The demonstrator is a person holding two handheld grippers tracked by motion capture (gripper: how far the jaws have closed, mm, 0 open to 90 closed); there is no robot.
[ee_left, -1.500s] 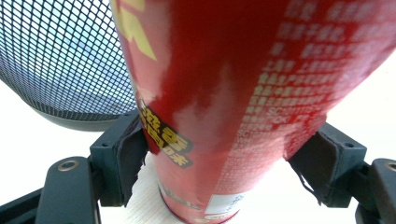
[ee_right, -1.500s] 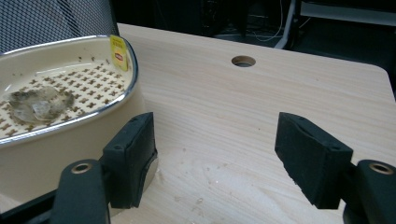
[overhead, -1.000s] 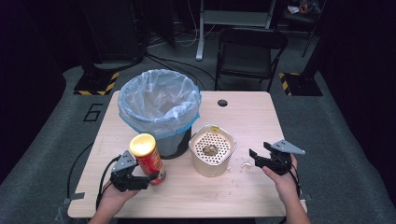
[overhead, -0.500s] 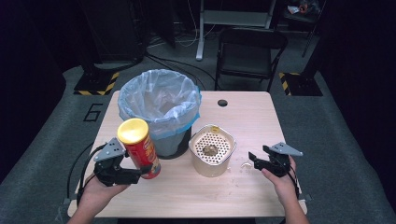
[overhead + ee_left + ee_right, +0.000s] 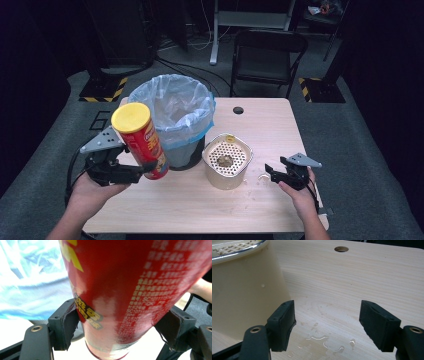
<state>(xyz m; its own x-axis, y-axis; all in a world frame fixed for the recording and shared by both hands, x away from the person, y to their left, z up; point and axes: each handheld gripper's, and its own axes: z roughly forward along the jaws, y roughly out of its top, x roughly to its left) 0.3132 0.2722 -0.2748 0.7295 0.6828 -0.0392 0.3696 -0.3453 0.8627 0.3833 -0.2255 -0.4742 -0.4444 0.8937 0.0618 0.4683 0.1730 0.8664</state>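
Can up, beside the bin

Your left claw (image 5: 145, 170) clamps the red can (image 5: 140, 140) low beside the lined bin (image 5: 172, 107); top-heavy, it could tip. Right claw (image 5: 274, 174) gapes, holding nothing.

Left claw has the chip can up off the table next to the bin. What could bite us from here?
1. The left claw grips the red chip can near its bottom, and the can leans; top-heavy, it may pivot or slip.
2. The can hangs close to the bin liner; it might snag the plastic.
3. Droplets lie on the table by the cream strainer tub, before the open right claw; pads may get slick.
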